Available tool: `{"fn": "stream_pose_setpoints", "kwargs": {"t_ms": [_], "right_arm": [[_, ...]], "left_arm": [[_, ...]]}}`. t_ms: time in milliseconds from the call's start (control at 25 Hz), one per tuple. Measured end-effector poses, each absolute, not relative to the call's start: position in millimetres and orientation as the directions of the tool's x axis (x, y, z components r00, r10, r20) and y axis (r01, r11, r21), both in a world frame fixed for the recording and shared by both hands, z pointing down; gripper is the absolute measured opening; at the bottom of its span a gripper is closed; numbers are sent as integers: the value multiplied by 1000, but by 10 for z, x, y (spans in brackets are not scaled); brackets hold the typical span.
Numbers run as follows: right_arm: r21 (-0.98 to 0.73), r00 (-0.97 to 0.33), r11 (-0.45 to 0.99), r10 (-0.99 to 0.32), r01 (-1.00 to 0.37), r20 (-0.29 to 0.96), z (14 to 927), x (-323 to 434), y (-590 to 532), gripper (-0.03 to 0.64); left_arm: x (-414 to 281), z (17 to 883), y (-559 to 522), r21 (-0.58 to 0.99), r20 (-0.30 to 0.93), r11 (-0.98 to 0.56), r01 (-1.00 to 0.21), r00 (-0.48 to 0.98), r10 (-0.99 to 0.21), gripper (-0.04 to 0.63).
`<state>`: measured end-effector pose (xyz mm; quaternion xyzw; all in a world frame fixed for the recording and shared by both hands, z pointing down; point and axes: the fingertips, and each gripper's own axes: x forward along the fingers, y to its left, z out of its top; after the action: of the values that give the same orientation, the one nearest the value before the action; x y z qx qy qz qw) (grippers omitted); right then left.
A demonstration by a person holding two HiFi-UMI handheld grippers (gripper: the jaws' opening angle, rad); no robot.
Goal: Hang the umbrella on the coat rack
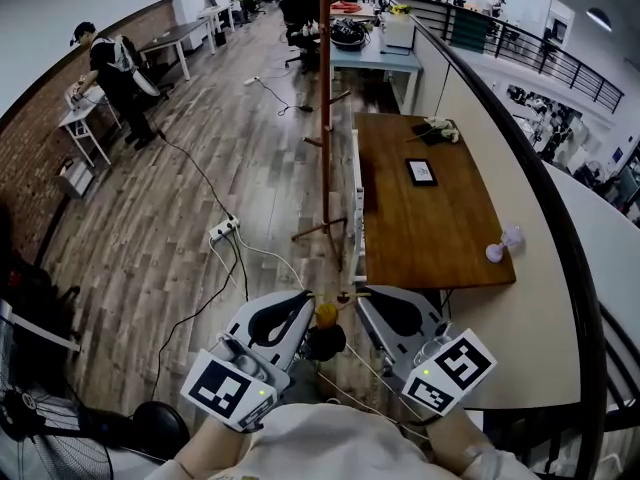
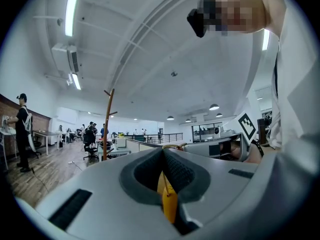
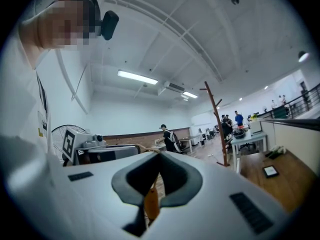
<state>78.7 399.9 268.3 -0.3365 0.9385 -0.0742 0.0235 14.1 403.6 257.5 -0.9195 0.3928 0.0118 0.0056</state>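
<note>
Left claw (image 2: 163,149), right claw (image 3: 159,154) both clamped tight on umbrella (image 1: 326,315).

Open-plan office workspace. Rows of counters (image 1: 180,36) and office chairs (image 1: 300,16), people (image 1: 110,68) at work. Brick wall (image 1: 35,158), plank floor (image 1: 150,258) with power strip (image 1: 224,230) and trailing cables (image 1: 195,173). Coat rack (image 1: 325,118), ceiling strip lights (image 2: 72,9), railing (image 1: 530,48) along mezzanine edge.

Floor (image 1: 170,198) at frame left gives free passage, crossed only by a cable (image 1: 196,168) and power strip (image 1: 224,230). The rack (image 1: 325,118) stands centre, a desk (image 1: 420,233) just beside its right.
</note>
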Motion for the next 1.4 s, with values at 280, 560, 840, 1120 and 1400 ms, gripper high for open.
{"fn": "stream_pose_setpoints", "kwargs": {"t_ms": [280,560,840,1120,1400], "right_arm": [[-209,-787,768,-616,-605,13,2714,608,3301,8],[-217,-761,740,-648,-636,21,2641,358,2416,8],[-199,-710,692,-704,-694,30,2607,186,1492,8],[-160,-652,641,-758,-750,20,2622,48,676,8],[-176,-614,599,-787,-782,51,2739,57,75,8]], "left_arm": [[-26,2597,3284,27,-29,-706,-707,706,-708,2],[-287,2559,2390,54,-21,-737,-673,738,-675,2],[-470,2548,1493,45,-5,-779,-625,780,-626,2],[-610,2546,705,26,-9,-814,-581,814,-581,2],[-592,2628,64,50,-2,-825,-562,826,-563,2]]}}
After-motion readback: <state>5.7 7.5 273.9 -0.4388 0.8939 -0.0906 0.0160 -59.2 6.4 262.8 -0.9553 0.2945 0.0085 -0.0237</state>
